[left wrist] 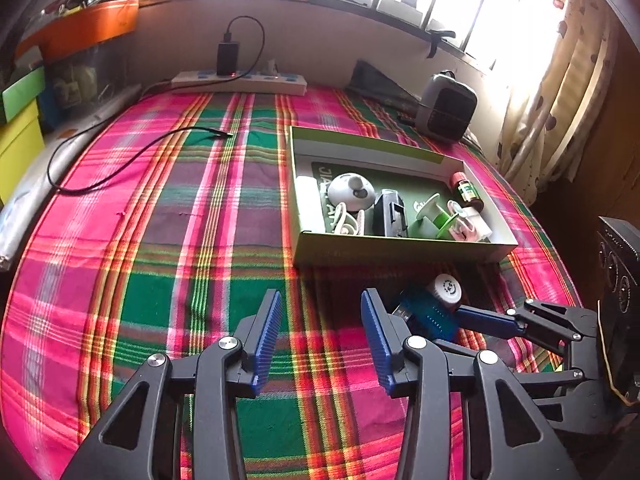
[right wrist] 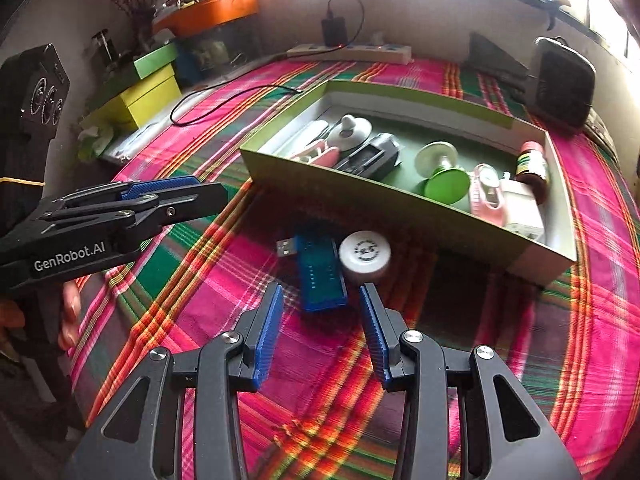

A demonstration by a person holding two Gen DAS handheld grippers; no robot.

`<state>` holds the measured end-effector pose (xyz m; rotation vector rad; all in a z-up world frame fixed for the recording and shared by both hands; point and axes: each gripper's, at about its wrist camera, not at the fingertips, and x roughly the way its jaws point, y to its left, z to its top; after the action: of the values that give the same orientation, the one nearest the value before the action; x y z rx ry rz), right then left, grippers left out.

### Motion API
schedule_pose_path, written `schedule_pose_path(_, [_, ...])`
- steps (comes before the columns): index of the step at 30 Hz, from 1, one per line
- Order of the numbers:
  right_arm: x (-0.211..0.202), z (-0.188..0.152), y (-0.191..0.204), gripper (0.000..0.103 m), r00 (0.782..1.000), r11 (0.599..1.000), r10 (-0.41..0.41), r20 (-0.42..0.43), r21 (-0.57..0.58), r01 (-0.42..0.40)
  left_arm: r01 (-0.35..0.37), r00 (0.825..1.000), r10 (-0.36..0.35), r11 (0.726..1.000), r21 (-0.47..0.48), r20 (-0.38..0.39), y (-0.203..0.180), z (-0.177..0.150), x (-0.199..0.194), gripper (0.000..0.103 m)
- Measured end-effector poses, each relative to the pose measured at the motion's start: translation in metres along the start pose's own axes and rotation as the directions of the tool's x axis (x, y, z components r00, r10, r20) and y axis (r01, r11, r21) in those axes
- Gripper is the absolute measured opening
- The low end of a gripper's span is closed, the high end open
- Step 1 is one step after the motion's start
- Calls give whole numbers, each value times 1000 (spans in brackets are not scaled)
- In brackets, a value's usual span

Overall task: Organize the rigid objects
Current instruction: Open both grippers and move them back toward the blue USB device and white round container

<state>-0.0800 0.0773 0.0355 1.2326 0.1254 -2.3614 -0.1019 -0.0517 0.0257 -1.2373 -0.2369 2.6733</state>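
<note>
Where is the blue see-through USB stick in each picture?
Left wrist view: the blue USB stick lies low and right of centre on the plaid cloth, partly hidden behind the right gripper.
Right wrist view: it lies near the middle, just ahead of the open right gripper.
Shared landmark: the white round cap right beside it, in front of the green box.

The blue USB device [left wrist: 430,314] is partly covered in the left wrist view by the right gripper [left wrist: 476,322] reaching across it. The white cap's [right wrist: 364,254] printed mark is too blurred to read. The box's [right wrist: 360,192] near wall hides the lower parts of what lies inside (the green spool [right wrist: 442,174], for one).
</note>
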Motion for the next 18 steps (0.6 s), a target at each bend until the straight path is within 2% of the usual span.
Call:
schedule_pose_path(12, [11,4,25,41,998,997,62,-4,-43,-62,3,1000,-3,1000,-20,0,15,-4,-5,41])
schedule_pose_path(18, [4,4,21,41,999,998,40,22,-47,-38,28,999,-28,1000,-14,-15,12,-5,-1,41])
